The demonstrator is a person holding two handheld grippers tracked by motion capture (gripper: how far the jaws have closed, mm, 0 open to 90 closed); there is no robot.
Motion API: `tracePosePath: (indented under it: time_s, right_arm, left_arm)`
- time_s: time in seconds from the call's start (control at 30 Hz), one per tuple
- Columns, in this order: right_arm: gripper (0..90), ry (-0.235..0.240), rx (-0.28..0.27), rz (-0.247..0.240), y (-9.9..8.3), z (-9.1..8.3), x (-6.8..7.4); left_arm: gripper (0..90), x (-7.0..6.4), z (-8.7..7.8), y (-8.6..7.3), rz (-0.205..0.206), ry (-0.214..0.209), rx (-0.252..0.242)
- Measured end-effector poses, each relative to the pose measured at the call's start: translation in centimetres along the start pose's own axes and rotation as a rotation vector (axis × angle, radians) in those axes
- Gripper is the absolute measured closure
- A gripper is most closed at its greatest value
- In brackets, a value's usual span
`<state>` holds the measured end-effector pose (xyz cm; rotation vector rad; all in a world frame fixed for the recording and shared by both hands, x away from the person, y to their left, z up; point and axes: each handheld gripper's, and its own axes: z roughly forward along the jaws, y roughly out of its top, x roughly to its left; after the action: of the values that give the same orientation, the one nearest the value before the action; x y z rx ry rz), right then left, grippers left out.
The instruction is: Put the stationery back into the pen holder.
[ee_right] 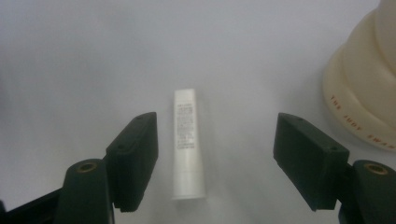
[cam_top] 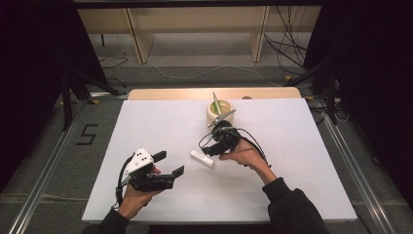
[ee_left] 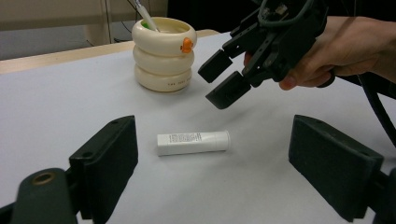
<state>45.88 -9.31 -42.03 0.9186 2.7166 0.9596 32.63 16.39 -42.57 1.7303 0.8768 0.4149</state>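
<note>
On a white table (cam_top: 292, 185) seen from above, a small white tube (cam_top: 202, 159) lies flat near the middle, just below the right gripper (cam_top: 210, 146), which hovers over it with nothing held. The left gripper (cam_top: 169, 164) waits at the near left, jaws spread and empty. A cream ringed cup (cam_top: 220, 113) stands behind with a pen (cam_top: 215, 103) inside.

From the left gripper view, the tube (ee_left: 193, 142) lies between the wide-apart jaws, farther off, while the right gripper (ee_left: 222, 78) hangs above it, jaws parted.

From the right gripper view, the tube (ee_right: 188, 142) lies lengthwise on the table between wide-open jaws, nearer the left one, untouched; the cup (ee_right: 364, 88) sits at the right edge.
</note>
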Motion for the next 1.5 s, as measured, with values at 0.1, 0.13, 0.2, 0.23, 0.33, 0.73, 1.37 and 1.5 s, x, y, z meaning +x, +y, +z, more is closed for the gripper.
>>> tracePosePath:
  time_s: [0.1,0.13,0.2,0.23,0.33,0.73,1.37,1.5]
  right_arm:
    - [31.7,0.006,0.035,-0.004,-0.2,0.4,0.1]
    - [31.7,0.007,0.047,-0.008,-0.2,0.6,0.2]
    - [31.7,0.013,0.07,-0.017,-0.2,1.0,0.3]
    - [31.7,0.017,0.08,-0.018,-0.2,1.1,0.4]
    - [31.7,0.024,0.104,-0.025,-0.3,1.4,0.6]
    - [35.3,0.035,0.215,-0.034,-0.6,2.6,0.7]
    - [44.7,0.039,0.314,-0.023,-0.8,4.3,0.9]
    - [47.5,0.035,0.326,-0.016,-0.9,4.5,0.8]
  left_arm:
    - [15.2,0.0,0.0,0.0,-0.001,-0.001,0.001]
    - [15.2,0.0,0.0,0.0,-0.001,-0.001,0.002]
    - [15.2,0.0,0.0,0.0,-0.001,0.0,0.001]
    - [15.2,0.0,0.0,0.0,-0.001,-0.001,0.0]
    - [15.2,0.0,0.0,0.0,-0.001,-0.001,0.001]
    - [15.2,0.0,0.0,0.0,0.002,0.0,-0.002]
    - [15.2,0.0,0.0,0.0,0.003,0.0,0.0]
    - [15.2,0.0,0.0,0.0,0.001,0.0,-0.001]
